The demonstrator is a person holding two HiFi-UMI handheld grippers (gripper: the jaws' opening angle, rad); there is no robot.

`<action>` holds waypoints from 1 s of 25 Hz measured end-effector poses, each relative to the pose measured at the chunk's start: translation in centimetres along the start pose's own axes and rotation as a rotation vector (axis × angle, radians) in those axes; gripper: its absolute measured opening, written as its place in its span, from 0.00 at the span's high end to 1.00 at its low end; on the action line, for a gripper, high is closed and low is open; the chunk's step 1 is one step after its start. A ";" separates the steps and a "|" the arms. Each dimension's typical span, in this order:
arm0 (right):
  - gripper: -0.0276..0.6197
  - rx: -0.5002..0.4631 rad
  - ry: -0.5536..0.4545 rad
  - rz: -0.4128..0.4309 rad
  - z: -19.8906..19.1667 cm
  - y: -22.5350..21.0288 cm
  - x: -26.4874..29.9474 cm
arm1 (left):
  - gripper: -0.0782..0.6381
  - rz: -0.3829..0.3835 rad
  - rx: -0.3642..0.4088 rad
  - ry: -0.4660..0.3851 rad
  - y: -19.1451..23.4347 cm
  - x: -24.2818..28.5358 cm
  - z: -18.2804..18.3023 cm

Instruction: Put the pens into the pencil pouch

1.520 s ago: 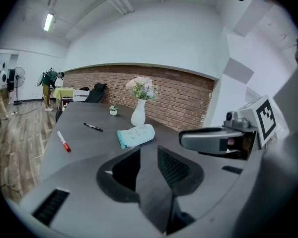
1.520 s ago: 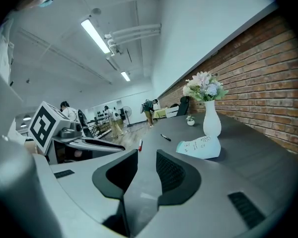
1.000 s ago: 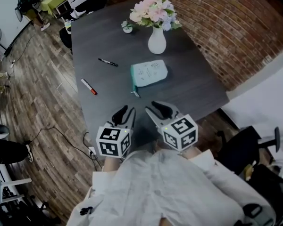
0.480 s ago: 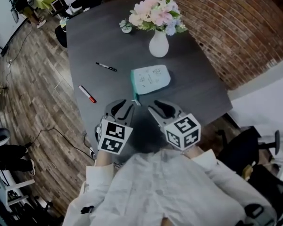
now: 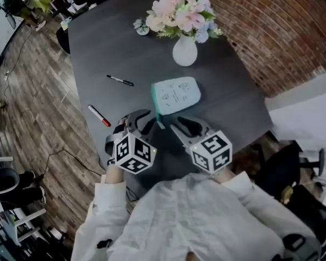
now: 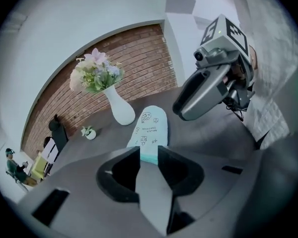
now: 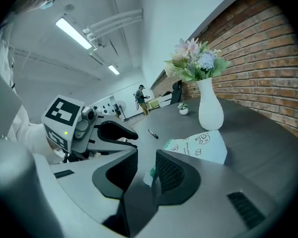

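On the dark table (image 5: 228, 107), seen from the near edge where the person stands, a pale teal pencil pouch (image 5: 175, 95) lies flat with small doodles printed on its top. Taking the pouch as the centre of the dial, a white vase (image 5: 185, 50) of pink and blue flowers stands at twelve o'clock, and a tiny potted plant (image 5: 140, 27) sits farther off at eleven.

Both pens lie loose on the table, outside the pouch. The black pen (image 5: 120, 80) is at about ten o'clock, well apart from the pouch. The red-capped pen (image 5: 99, 115) is between eight and nine o'clock, near the table's left edge.

The left gripper (image 5: 140, 119) hangs over the table at about seven o'clock from the pouch, tilted downward. Its jaws are spread with nothing between the pads, and the near end of the pouch shows through the gap beyond them.

The right gripper (image 5: 183, 125) is at six o'clock, just beside the pouch's near end. Its jaws also stand apart. The pouch's little zip tab (image 7: 149, 175) sits in the gap, close to one ribbed pad, but the pads are not pressed on it.

Behind the table runs a brick wall (image 5: 271, 31), from about one to three o'clock.
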State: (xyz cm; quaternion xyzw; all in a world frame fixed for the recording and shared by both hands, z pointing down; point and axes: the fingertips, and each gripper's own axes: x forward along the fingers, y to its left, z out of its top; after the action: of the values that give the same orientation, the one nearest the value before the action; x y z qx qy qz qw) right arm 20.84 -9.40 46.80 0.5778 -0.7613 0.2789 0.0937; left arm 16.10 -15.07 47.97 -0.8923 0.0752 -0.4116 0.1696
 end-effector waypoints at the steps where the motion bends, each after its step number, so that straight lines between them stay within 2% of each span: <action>1: 0.80 0.003 0.005 -0.001 0.0 -0.2 0.3 | 0.76 -0.008 0.011 -0.001 0.3 0.4 0.0; 7: 0.80 0.023 0.023 -0.006 -0.2 -1.6 1.5 | 0.76 -0.042 0.152 0.070 1.4 2.9 -1.8; 12: 0.80 0.043 0.051 -0.027 -0.6 -2.9 2.1 | 0.75 -0.048 0.199 0.069 3.0 4.7 -2.1; 17: 0.80 0.056 0.056 -0.019 -0.8 -3.5 2.7 | 0.73 -0.086 0.224 0.079 3.4 6.7 -2.7; 25: 0.80 0.086 0.079 -0.039 -2.1 -4.6 2.8 | 0.73 -0.157 0.350 0.121 2.6 9.5 -3.9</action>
State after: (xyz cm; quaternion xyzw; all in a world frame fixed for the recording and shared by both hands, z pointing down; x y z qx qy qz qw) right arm 23.81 -11.41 51.34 0.5845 -0.7330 0.3320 0.1040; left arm 19.32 -21.04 56.07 -0.8259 -0.0572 -0.4834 0.2844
